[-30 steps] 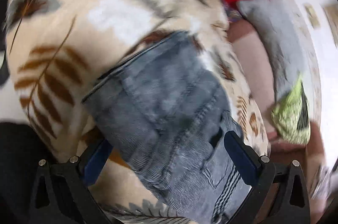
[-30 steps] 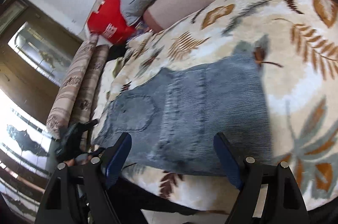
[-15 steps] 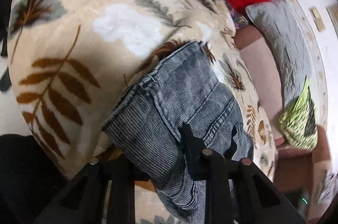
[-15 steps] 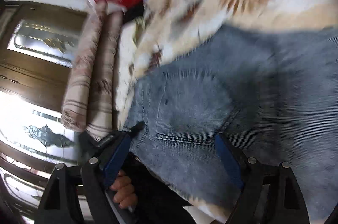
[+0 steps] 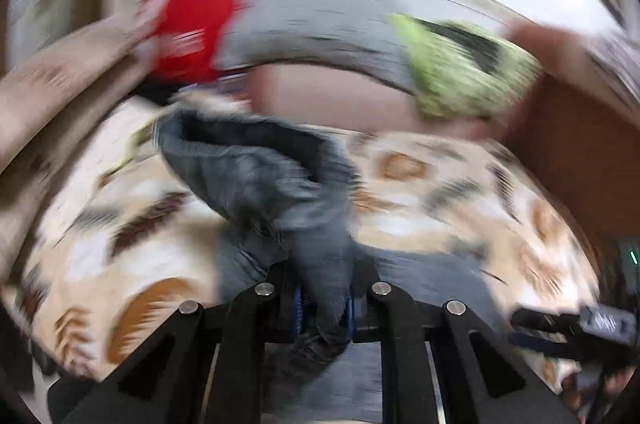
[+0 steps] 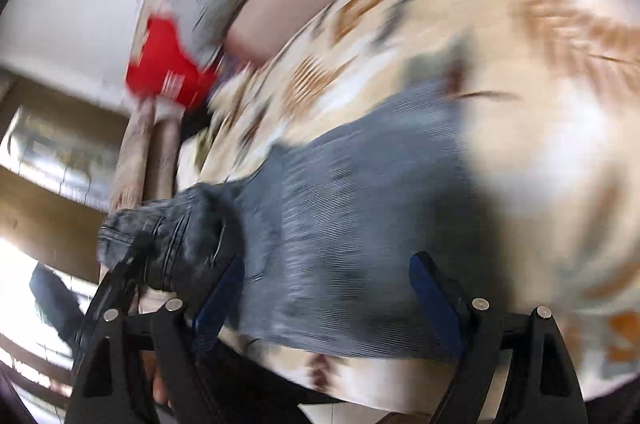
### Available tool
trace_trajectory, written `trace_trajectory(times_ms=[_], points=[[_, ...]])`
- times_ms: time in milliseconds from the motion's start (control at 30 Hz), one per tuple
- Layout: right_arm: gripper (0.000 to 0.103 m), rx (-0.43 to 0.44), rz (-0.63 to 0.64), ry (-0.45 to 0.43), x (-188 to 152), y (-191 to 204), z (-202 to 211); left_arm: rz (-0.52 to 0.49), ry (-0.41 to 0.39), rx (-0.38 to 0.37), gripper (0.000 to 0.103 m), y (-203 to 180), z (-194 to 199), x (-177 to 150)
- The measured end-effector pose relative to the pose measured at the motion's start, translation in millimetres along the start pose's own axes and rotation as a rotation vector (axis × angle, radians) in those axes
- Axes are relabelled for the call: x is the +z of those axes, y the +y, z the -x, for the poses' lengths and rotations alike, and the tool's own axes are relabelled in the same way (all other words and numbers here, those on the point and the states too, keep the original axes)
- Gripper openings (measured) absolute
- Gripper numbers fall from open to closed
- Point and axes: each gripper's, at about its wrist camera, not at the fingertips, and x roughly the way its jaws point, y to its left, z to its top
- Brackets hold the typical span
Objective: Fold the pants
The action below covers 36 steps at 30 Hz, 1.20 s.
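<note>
Grey-blue denim pants (image 6: 360,208) lie on a cream leaf-print blanket (image 6: 520,84). My left gripper (image 5: 324,300) is shut on a bunched part of the pants (image 5: 280,184) and holds it lifted above the blanket (image 5: 440,192). My right gripper (image 6: 324,296) is open, its blue-padded fingers (image 6: 434,300) spread over the flat part of the pants near the bed's front edge. The left gripper with the raised denim shows at the lower left of the right wrist view (image 6: 168,244). Both views are motion-blurred.
A red bag (image 5: 192,28), a grey pillow (image 5: 320,24) and a green cloth (image 5: 452,64) lie at the back by the white wall. Rolled striped bedding (image 5: 52,96) lies on the left. A wooden headboard (image 5: 580,152) stands at the right.
My left gripper, shut on the pants' edge half a second ago, has lifted the fabric and swung toward the wall. My right gripper has stayed open and shifted over the pants.
</note>
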Motion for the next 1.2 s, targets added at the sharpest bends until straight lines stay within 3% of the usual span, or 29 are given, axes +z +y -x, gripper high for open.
trace_trajectory(times_ms=[67,133,167,267,300,367,400,467,533,600,700,800,833,867,900,933,967,1000,1100,1200], points=[[0.087,-0.019,-0.067,-0.061,1,-31,26,-0.117,0.005,-0.056,0.015,-48,-4,-10],[0.087,-0.022,-0.117,-0.096,0,-56,44,-0.173,0.059,-0.129,0.015,-82,-17,-23],[0.087,-0.030,-0.145,-0.109,-1,-68,51,-0.212,0.118,-0.162,0.018,-100,-29,-34],[0.087,-0.051,-0.202,-0.116,-5,-96,60,-0.357,0.402,-0.240,0.027,-136,-88,-78],[0.087,-0.038,-0.218,-0.117,-6,-100,61,-0.375,0.352,-0.247,0.028,-136,-81,-79],[0.087,-0.032,-0.203,-0.110,-6,-99,64,-0.346,0.324,-0.318,0.053,-127,-61,-67],[0.087,-0.042,-0.186,-0.109,-5,-95,64,-0.304,0.316,-0.359,0.060,-118,-51,-56],[0.087,-0.039,-0.173,-0.114,-4,-88,65,-0.219,0.218,-0.386,0.077,-90,-24,-35],[0.087,0.003,-0.156,-0.116,-1,-74,66,-0.145,0.097,-0.339,0.081,-54,1,-18],[0.087,0.062,-0.114,-0.102,-2,-54,66,-0.058,0.025,-0.201,0.084,-12,5,-4],[0.087,0.226,-0.065,-0.038,-2,-14,56,0.048,0.085,-0.047,0.085,32,-21,0],[0.088,0.339,-0.062,0.046,-2,4,29,0.129,0.144,-0.005,0.085,53,-48,-8],[0.088,0.315,-0.077,0.061,-3,1,20,0.112,0.164,-0.002,0.085,50,-55,-16],[0.089,0.231,-0.096,0.085,-6,-10,5,0.072,0.228,0.002,0.086,42,-72,-27],[0.079,0.093,-0.127,0.133,-12,-28,-13,0.017,0.338,0.003,0.086,35,-92,-37],[0.074,0.085,-0.181,0.137,-17,-44,-22,-0.025,0.423,0.004,0.086,30,-105,-50],[0.073,0.121,-0.221,0.087,-19,-53,-15,-0.011,0.366,0.011,0.086,31,-99,-51],[0.073,0.139,-0.246,0.091,-19,-54,-8,-0.001,0.323,0.010,0.086,32,-91,-48],[0.080,0.094,-0.195,0.072,-13,-35,11,0.041,0.228,-0.008,0.086,34,-73,-31],[0.080,0.165,-0.222,0.107,-11,-27,8,0.041,0.213,-0.008,0.087,26,-77,-31]])
